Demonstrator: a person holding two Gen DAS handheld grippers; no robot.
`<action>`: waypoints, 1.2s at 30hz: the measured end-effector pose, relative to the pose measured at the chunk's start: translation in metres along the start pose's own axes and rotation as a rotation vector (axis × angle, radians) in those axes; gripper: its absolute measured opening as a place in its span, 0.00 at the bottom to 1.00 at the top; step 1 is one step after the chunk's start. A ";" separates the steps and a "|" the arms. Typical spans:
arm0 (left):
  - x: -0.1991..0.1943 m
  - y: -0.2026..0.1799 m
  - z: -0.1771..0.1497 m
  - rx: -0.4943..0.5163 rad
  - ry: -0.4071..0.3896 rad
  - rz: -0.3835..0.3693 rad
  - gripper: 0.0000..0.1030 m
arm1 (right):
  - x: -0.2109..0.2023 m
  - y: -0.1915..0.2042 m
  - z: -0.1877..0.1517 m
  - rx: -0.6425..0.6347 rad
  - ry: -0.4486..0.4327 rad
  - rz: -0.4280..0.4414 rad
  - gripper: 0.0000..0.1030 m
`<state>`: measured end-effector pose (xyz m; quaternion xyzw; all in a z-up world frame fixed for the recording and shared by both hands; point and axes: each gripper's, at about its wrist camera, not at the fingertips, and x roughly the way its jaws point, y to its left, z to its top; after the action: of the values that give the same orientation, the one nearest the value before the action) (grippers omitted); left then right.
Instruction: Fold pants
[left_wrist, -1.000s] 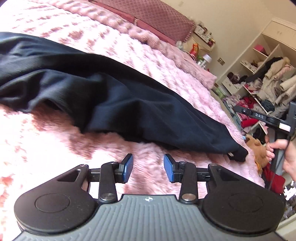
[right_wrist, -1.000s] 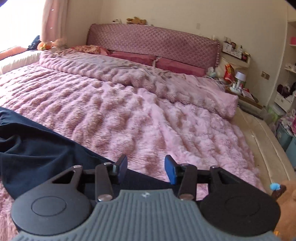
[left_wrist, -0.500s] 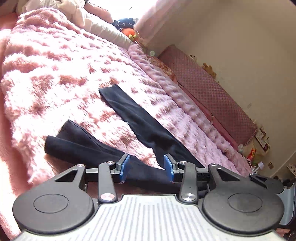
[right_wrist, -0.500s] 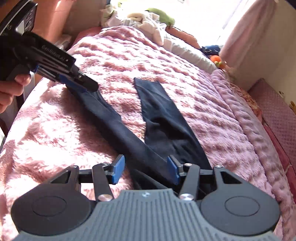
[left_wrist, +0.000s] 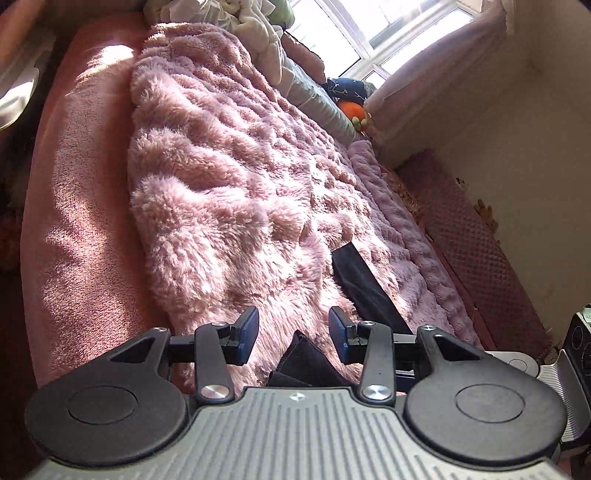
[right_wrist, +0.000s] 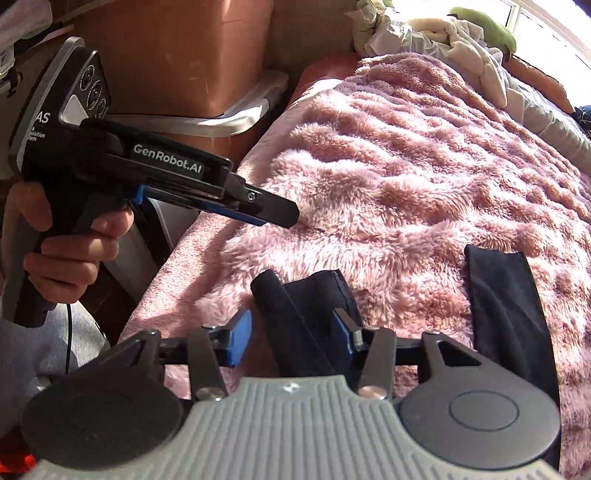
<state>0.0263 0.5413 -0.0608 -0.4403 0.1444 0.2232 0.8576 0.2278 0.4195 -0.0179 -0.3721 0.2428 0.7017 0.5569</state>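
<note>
Sunlit pink fleece blanket covers the bed where dark pants lie, legs splayed apart so each cuff can be taken. One cuff sits between the jaws of the right gripper, which are closing on it. Left gripper hovers half-open, empty, just above that cuff; the other leg stretches beyond.

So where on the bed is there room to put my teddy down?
The fluffy pink blanket is bare past the two dark pant legs, up toward the heap of pale bedding by the window. It's crowded close in, where the right gripper is closing around one leg end and the left gripper hangs nearby.
</note>
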 end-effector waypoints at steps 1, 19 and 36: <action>-0.002 0.000 0.001 -0.001 -0.009 -0.001 0.45 | 0.002 -0.006 0.004 -0.009 0.023 0.035 0.34; 0.000 0.014 0.010 -0.087 0.010 -0.063 0.45 | 0.013 -0.033 0.010 -0.044 0.171 0.125 0.00; 0.058 -0.084 -0.026 0.025 0.063 -0.055 0.47 | -0.060 -0.144 0.009 -0.110 -0.151 -0.234 0.00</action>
<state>0.1174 0.4916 -0.0437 -0.4401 0.1620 0.1838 0.8639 0.3705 0.4275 0.0457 -0.3741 0.1165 0.6703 0.6302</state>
